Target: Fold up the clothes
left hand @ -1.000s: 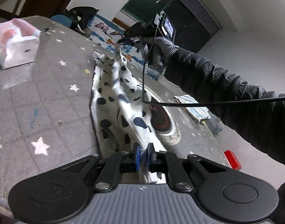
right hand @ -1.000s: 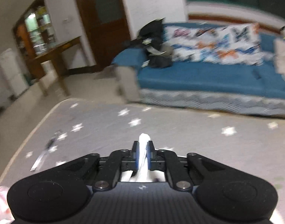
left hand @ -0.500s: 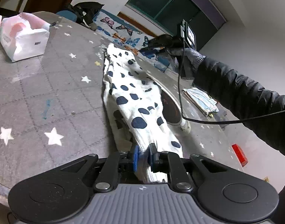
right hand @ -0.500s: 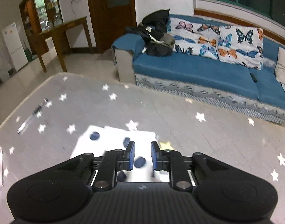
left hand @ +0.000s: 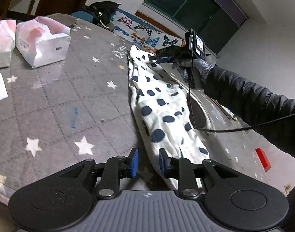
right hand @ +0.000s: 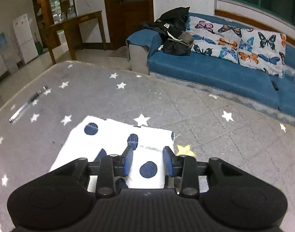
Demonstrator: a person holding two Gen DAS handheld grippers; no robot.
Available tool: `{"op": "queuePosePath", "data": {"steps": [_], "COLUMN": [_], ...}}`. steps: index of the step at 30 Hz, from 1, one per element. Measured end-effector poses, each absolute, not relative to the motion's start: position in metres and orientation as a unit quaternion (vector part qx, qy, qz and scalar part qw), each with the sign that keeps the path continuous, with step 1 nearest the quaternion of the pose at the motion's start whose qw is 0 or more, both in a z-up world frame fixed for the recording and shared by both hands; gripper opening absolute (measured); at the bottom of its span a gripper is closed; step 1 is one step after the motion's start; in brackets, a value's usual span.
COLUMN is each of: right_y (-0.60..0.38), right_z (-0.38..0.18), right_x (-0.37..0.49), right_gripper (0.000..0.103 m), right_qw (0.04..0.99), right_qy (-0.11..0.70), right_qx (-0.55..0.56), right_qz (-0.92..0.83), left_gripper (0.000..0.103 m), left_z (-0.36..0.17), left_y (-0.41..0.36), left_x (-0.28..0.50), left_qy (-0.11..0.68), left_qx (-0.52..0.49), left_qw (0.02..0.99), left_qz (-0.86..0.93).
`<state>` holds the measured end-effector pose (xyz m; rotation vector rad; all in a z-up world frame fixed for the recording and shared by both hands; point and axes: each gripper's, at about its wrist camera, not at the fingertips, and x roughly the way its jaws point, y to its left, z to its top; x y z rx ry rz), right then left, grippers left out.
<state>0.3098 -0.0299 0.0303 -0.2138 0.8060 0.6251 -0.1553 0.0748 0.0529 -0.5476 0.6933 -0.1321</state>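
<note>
Left gripper [left hand: 147, 162] jaws opening, partly apart, pads clear of near end of the spotted garment [left hand: 162, 114], gripping nothing. Garment laid out long on grey starred table cover [left hand: 50, 100]. Right gripper [right hand: 148, 161] at far end, jaws opening, cloth lying flat between, not pinched. White bags [left hand: 43, 40] further left. Blue sofa [right hand: 215, 73] beyond.

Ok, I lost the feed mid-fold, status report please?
Left gripper and right gripper both opening, pads off cloth. White garment with navy dots lies long on grey star-print cover. Nothing in the way.
</note>
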Motion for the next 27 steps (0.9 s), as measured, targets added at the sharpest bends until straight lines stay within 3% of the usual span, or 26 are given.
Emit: {"op": "queuePosePath", "data": {"steps": [1,3,7,9,12,17,19,25,27], "right_y": [-0.029,-0.03,-0.036,-0.035,-0.03,-0.013,0.0,0.03,0.034], "right_z": [0.028,0.028,0.033,0.032,0.039,0.055,0.057,0.051,0.046], "right_x": [0.309,0.309,0.313,0.318,0.31,0.291,0.284,0.287,0.295], "right_gripper": [0.017,0.005,0.003,0.006,0.026,0.028,0.038,0.041,0.035], "right_qw": [0.868,0.874,0.893,0.89,0.897,0.875,0.855,0.836,0.838], "right_qy": [0.381,0.375,0.36,0.372,0.351,0.352,0.367,0.399,0.409], "right_qx": [-0.107,-0.114,-0.105,-0.116,-0.128,-0.119,-0.113,-0.084,-0.082], "right_qz": [0.298,0.289,0.25,0.236,0.235,0.311,0.349,0.367,0.35], "left_gripper": [0.025,0.025,0.025,0.025,0.025,0.025,0.025,0.025,0.025], "left_z": [0.053,0.055,0.058,0.059,0.06,0.06,0.061,0.06,0.061], "left_y": [0.076,0.076,0.072,0.069,0.067,0.067,0.067,0.066,0.066], "left_x": [-0.153,-0.148,-0.14,-0.138,-0.136,-0.135,-0.134,-0.134,-0.134], "left_qy": [0.334,0.331,0.324,0.322,0.317,0.315,0.314,0.314,0.313], "left_qx": [-0.263,-0.26,-0.25,-0.246,-0.242,-0.242,-0.243,-0.243,-0.244], "left_qw": [0.903,0.905,0.91,0.911,0.913,0.914,0.914,0.914,0.914], "left_qz": [-0.063,-0.064,-0.074,-0.078,-0.081,-0.082,-0.082,-0.083,-0.084]}}
